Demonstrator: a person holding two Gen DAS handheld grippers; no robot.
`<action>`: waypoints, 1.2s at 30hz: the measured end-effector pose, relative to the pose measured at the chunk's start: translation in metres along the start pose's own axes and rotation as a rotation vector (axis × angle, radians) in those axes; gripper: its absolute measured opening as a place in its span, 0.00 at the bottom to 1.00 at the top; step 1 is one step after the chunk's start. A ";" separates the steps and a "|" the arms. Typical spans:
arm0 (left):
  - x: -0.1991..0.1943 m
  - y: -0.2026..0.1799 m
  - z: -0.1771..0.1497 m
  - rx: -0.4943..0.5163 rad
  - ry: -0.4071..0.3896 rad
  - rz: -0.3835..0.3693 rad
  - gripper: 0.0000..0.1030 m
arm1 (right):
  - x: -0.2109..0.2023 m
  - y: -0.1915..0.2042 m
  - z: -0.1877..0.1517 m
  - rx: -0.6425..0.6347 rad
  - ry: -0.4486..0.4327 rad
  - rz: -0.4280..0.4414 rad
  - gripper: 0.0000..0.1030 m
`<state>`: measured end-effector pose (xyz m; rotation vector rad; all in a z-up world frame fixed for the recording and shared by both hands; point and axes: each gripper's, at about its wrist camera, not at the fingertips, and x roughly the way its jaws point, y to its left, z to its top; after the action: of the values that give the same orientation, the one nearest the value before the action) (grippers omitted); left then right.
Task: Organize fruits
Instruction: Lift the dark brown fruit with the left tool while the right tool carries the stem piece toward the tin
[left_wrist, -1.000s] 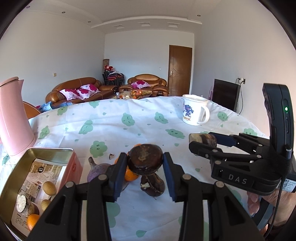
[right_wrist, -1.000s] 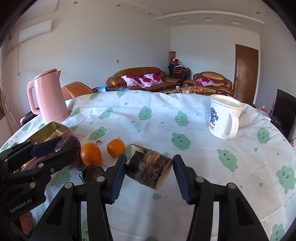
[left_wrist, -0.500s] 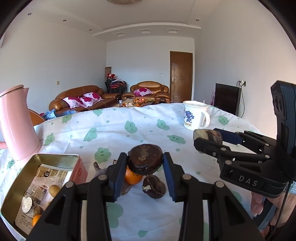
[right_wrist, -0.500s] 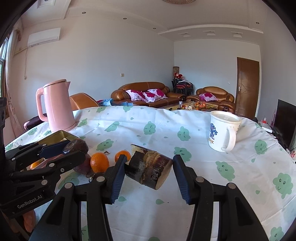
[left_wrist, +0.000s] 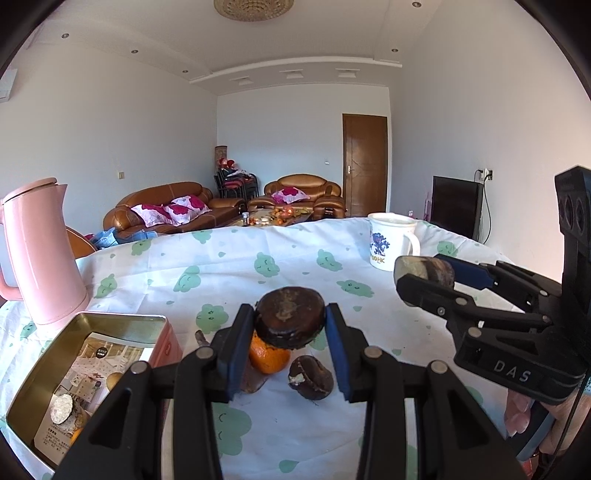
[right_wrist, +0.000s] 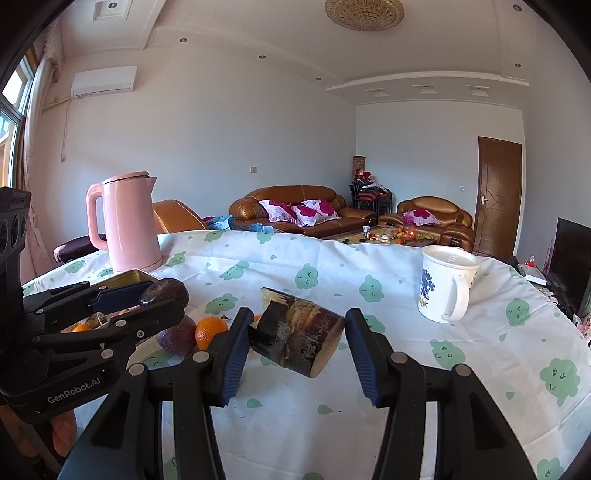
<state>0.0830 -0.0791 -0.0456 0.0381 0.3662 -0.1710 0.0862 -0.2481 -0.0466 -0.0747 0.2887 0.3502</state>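
Left wrist: left gripper (left_wrist: 290, 328) clamps dark round fruit (left_wrist: 290, 317) above orange (left_wrist: 269, 357), tin (left_wrist: 55, 354) close alongside; right wrist: right gripper (right_wrist: 295, 332) grasps cane chunk (right_wrist: 295, 332), open cloth (right_wrist: 406, 369) toward mug (right_wrist: 445, 284).

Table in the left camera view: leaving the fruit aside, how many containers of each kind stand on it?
Pink kettle: 1
White mug: 1
Open metal tin: 1
Total: 3

Home living room: sofas (right_wrist: 291, 212), door (left_wrist: 365, 164)
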 end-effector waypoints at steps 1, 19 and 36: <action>-0.001 0.000 0.000 0.001 -0.004 0.002 0.40 | -0.001 0.001 0.000 -0.003 -0.007 0.001 0.51; -0.010 0.006 0.002 0.011 -0.046 0.040 0.40 | -0.017 0.009 -0.002 -0.034 -0.060 0.000 0.51; -0.023 0.033 0.004 -0.022 -0.058 0.084 0.40 | -0.008 0.039 0.016 -0.074 -0.063 0.074 0.51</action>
<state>0.0688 -0.0433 -0.0331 0.0268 0.3082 -0.0844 0.0697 -0.2119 -0.0300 -0.1252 0.2168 0.4363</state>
